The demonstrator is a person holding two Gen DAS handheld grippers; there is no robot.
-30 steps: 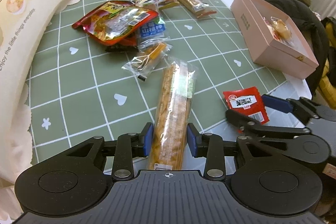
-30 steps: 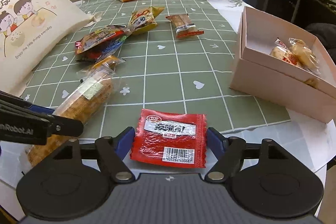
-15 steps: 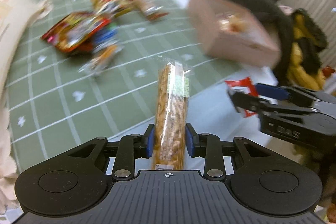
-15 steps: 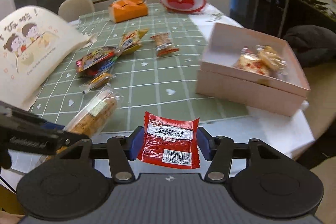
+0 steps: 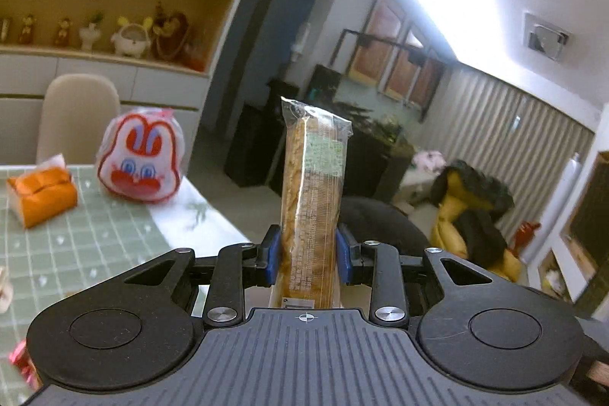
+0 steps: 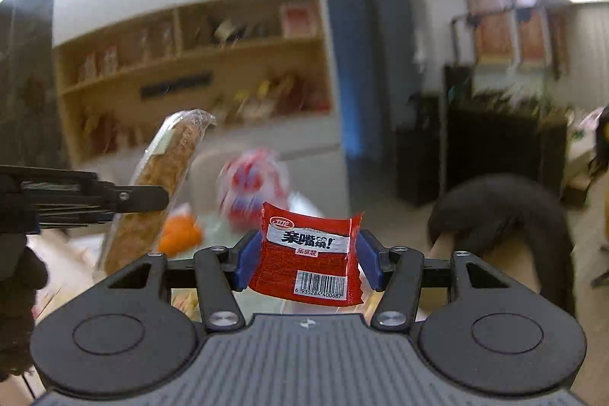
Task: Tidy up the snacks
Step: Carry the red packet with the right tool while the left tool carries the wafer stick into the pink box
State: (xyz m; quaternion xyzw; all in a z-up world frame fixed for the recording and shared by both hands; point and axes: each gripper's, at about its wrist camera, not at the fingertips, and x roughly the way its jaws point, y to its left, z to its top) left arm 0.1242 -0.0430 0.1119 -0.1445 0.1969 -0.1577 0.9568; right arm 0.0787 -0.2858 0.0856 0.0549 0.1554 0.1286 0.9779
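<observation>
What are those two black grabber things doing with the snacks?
Someone is tidying snacks with a grabber in each hand. The left gripper is clamped on a long bread stick in clear wrap, and the right gripper is clamped on a small red snack packet. Both snacks are up in the air above the green checked table, not put away yet.

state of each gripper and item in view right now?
left gripper: shut on the long cracker pack
long cracker pack: gripped near its lower end, lifted, upright
right gripper: shut on the red sachet
red sachet: gripped by both side edges, lifted
orange tissue pack: resting on the table
</observation>
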